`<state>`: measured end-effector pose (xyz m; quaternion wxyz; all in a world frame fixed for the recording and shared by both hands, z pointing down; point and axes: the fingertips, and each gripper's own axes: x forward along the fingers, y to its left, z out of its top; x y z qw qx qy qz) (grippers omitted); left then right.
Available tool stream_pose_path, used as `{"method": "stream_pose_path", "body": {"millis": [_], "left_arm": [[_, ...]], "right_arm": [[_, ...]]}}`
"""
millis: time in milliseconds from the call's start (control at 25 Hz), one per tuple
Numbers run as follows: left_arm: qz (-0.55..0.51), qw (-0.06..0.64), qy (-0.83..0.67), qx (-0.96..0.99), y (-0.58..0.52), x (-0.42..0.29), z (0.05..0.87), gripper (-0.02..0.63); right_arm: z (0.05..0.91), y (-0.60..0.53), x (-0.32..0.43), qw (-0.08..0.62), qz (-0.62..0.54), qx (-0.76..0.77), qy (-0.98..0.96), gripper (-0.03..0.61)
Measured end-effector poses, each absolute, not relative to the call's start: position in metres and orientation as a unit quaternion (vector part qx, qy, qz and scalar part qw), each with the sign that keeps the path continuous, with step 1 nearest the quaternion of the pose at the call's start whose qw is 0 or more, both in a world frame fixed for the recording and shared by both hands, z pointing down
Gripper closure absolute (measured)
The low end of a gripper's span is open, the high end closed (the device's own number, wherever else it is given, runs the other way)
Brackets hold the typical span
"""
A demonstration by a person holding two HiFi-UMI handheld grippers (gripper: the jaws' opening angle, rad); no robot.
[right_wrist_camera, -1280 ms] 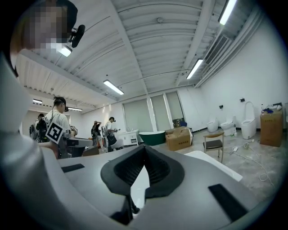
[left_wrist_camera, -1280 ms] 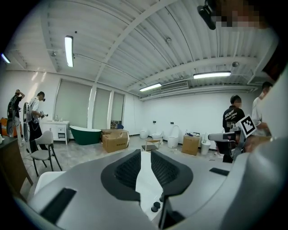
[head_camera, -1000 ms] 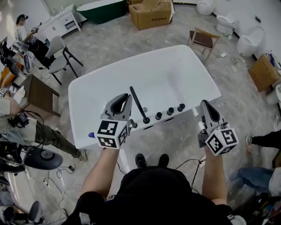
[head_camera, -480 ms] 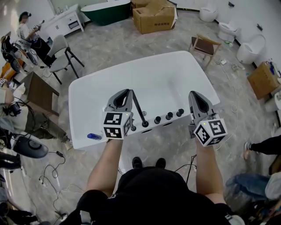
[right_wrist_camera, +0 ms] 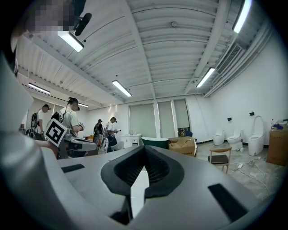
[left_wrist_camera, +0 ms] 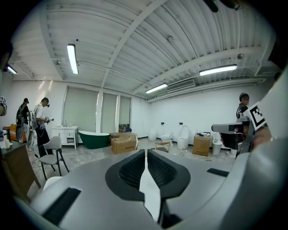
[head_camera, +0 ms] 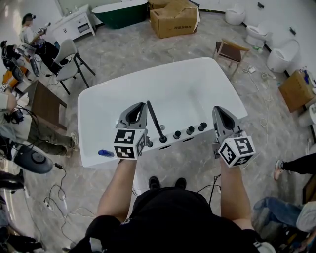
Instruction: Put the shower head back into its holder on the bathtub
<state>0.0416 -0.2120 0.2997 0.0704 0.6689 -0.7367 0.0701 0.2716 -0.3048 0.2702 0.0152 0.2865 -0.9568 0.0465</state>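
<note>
While I hold both claws over the near rim of the white bathtub (head_camera: 98,106), each one shows its jaws pressed together with nothing between them; the left gripper (head_camera: 138,105) hangs just to the left of the shower head (head_camera: 154,120), and I cannot tell from above whether they touch; the right gripper (head_camera: 219,108) sits well apart from it, past the far end of the black knobs (head_camera: 190,130). The shower head is a long black wand; its lower end meets a black fitting (head_camera: 163,139) on the rim at the left of the knob row, and it leans up and out over the tub's basin; whether it is fully seated I cannot tell. A small blue object (head_camera: 105,153) lies on the rim near the left corner; beyond the tub stand a cardboard box (head_camera: 174,17), a dark green tub (head_camera: 121,11) and a grey chair (head_camera: 66,54).
</note>
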Motion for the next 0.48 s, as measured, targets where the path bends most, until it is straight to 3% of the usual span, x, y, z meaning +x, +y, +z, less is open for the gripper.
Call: {"method": "stream_pose_path", "body": {"millis": [480], "left_arm": [[0.074,0.076,-0.73,0.675,-0.2105,0.0507,0.3063,0.583]], "right_arm": [[0.2758,-0.3004,0.2757,0.02,0.048,0.286,-0.957,0.568]]}}
